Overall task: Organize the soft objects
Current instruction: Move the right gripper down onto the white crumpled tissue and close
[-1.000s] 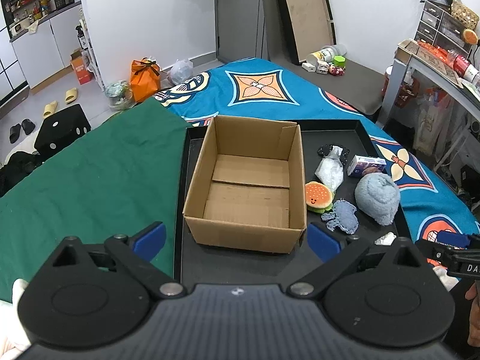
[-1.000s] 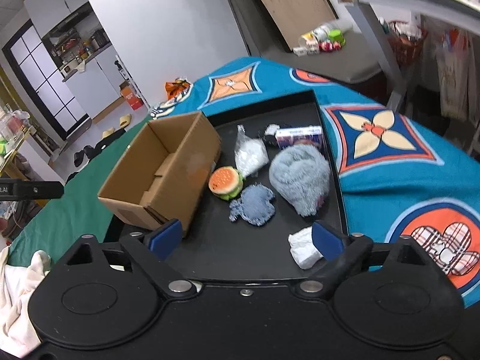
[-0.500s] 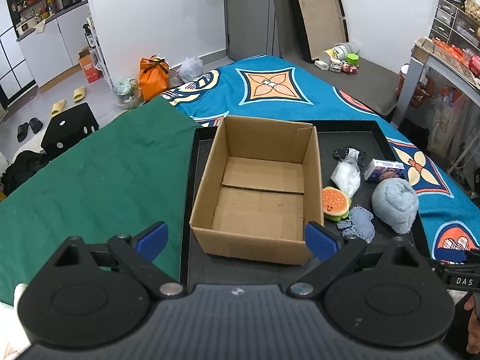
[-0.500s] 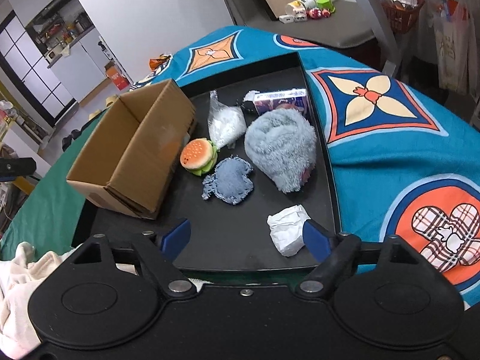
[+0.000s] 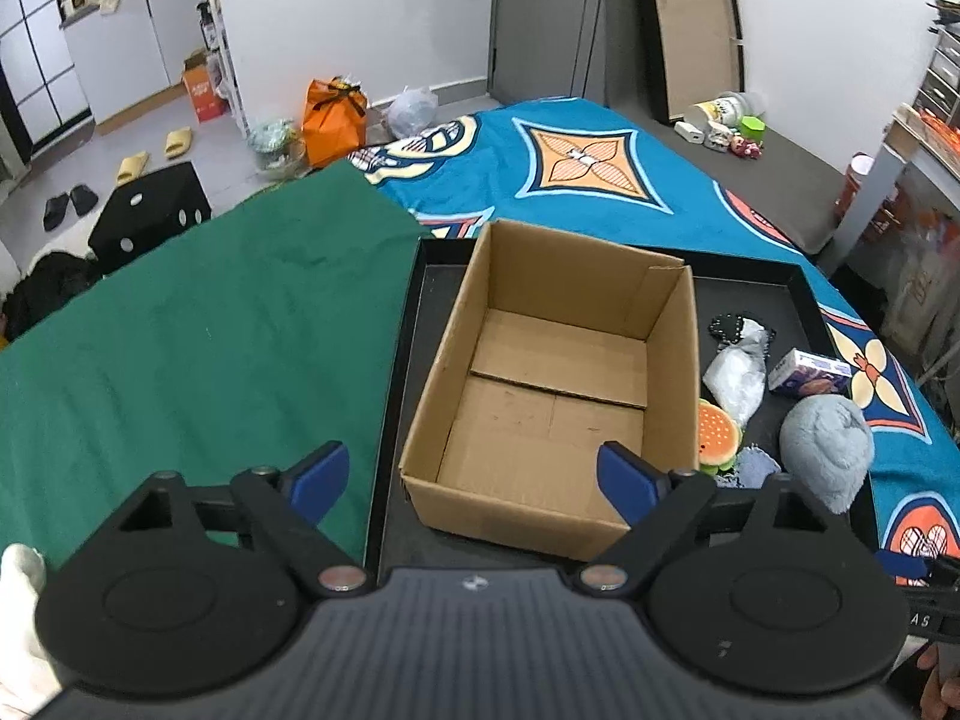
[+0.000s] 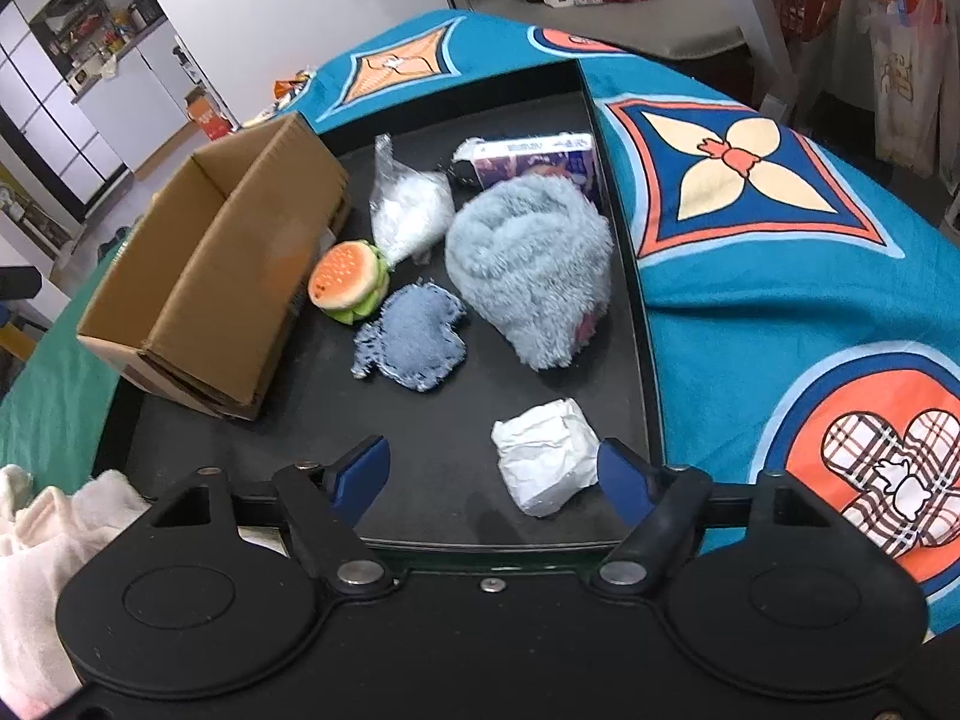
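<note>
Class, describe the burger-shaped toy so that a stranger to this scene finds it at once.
Start at the black tray and its open cardboard box. The burger toy lies against the box's outer wall, beside a frayed denim patch. It alone is orange with a green layer.

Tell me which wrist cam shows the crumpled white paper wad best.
Right wrist: the crumpled white paper wad lies whole on the black tray, just beyond the closing right gripper, beside its right fingertip. The left wrist view does not show it.
</note>
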Demonstrator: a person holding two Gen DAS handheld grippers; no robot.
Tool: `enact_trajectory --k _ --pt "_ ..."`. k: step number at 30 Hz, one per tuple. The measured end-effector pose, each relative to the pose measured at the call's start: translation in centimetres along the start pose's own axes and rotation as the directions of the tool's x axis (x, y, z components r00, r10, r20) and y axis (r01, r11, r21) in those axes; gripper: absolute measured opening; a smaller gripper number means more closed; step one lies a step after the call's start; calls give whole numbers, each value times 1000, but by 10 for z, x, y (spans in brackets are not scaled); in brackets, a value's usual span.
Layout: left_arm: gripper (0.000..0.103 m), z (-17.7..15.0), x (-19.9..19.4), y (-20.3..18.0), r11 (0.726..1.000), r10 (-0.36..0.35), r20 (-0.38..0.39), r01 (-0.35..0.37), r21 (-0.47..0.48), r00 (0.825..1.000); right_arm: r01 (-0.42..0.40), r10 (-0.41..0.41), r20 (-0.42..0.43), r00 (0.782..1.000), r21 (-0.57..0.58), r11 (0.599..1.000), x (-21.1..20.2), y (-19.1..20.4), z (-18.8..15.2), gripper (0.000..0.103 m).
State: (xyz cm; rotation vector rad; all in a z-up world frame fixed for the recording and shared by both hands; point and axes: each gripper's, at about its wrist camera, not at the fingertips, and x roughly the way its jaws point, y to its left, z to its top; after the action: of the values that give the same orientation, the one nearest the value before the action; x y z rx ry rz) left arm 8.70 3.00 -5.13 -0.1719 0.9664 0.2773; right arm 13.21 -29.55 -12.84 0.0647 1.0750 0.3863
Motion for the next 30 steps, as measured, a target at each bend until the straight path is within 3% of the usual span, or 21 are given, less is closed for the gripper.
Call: enact_trajectory --k 7,18,25,28,30 --pt "78 1 19 4 999 40 17 -40 -1 999 12 -12 -37 999 -8 1000 15 -1 1 63" --pt "56 -2 60 19 997 76 -18 -77 -32 997 64 -68 -82 994 -50 997 31 2 0 63" --pt "50 -2 72 19 997 71 -17 -71 -27 997 89 -93 -83 992 -53 995 37 2 1 61" --pt "38 -4 75 15 997 74 -15 -74 -9 997 92 -96 -90 991 -51 994 40 1 1 54" --pt "24 -3 77 16 998 58 -34 -59 -30 998 97 -101 -91 991 -56 994 40 1 -1 44"
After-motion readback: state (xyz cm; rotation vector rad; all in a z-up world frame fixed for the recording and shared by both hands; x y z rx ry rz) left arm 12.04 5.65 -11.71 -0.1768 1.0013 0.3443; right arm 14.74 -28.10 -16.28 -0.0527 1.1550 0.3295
